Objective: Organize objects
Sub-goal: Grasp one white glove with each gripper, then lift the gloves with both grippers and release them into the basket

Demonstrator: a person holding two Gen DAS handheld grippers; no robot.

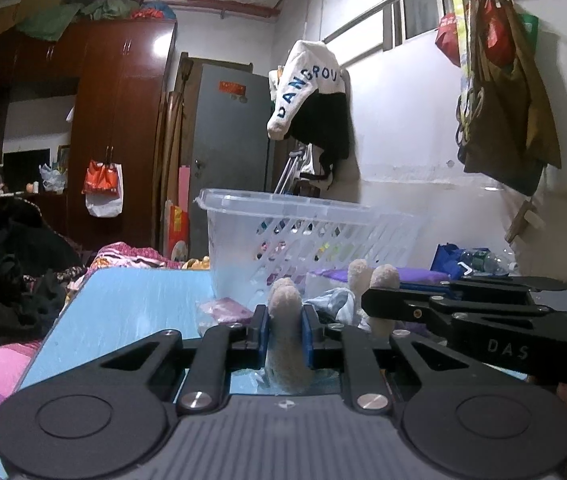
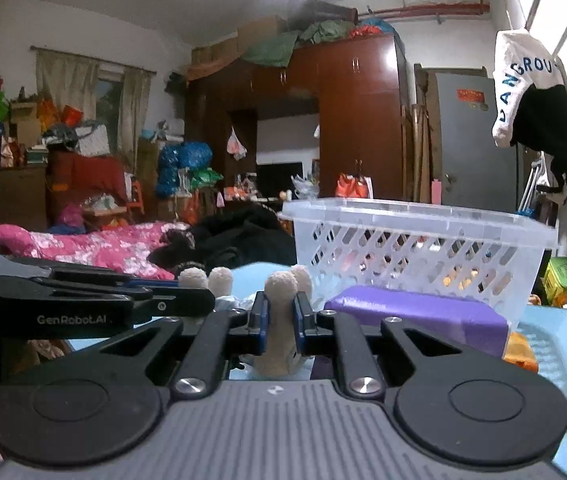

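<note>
A clear plastic basket [image 1: 283,216] stands on the light blue table [image 1: 131,300]; it also shows in the right wrist view [image 2: 415,232]. A purple block [image 2: 415,312] lies in front of it, with a pale blue cloth [image 1: 335,300] and a pink packet [image 1: 227,308] nearby. My left gripper [image 1: 286,300] is shut, its fuzzy beige fingertips pressed together low over the table, holding nothing. My right gripper [image 2: 286,284] is also shut and empty. Each gripper shows from the side in the other's view: the right one [image 1: 373,276] and the left one [image 2: 205,280].
A bed with pink bedding [image 2: 83,244] and dark clothes [image 2: 239,236] lies beyond the table. A wardrobe [image 1: 119,120] and grey door [image 1: 227,128] stand behind. Bags [image 1: 499,92] hang on the right wall. A blue bag and bottle [image 1: 471,260] sit at the table's right.
</note>
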